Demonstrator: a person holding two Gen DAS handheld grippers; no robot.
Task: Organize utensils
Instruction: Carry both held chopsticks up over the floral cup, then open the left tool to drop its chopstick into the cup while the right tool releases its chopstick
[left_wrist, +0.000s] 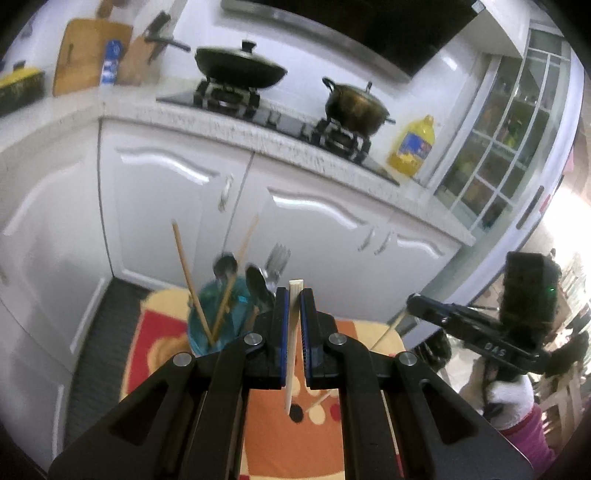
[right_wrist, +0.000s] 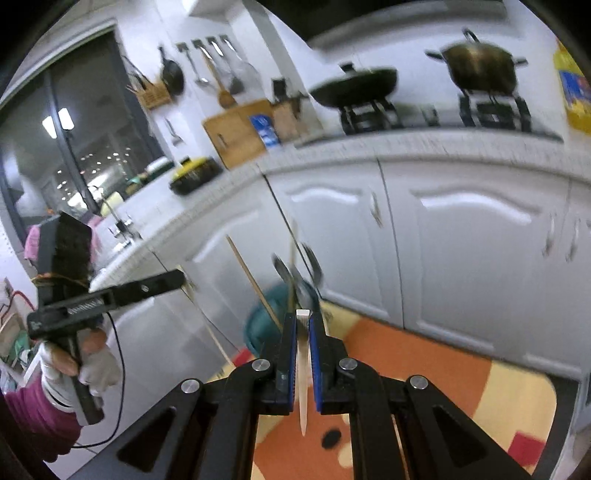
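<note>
1. Left claw (left_wrist: 294, 295) is clamping a pale chopstick (left_wrist: 293, 343) upright between its blue pads, at lower centre of the left wrist view.
2. Right claw (right_wrist: 303, 318) is likewise gripping a second pale chopstick (right_wrist: 302, 373), its pointed tip hanging below the pads, at lower centre of the right wrist view.
3. Teal cup (left_wrist: 214, 321) is standing on the patterned orange worktop (left_wrist: 280, 435), left of the left claw, holding wooden chopsticks (left_wrist: 190, 284), spoons (left_wrist: 258, 286) and a fork (left_wrist: 277, 258); motion blur is obscuring detail.
4. A gloved hand (right_wrist: 88, 365) is holding the left claw's grip at lower left of the right wrist view.
</note>
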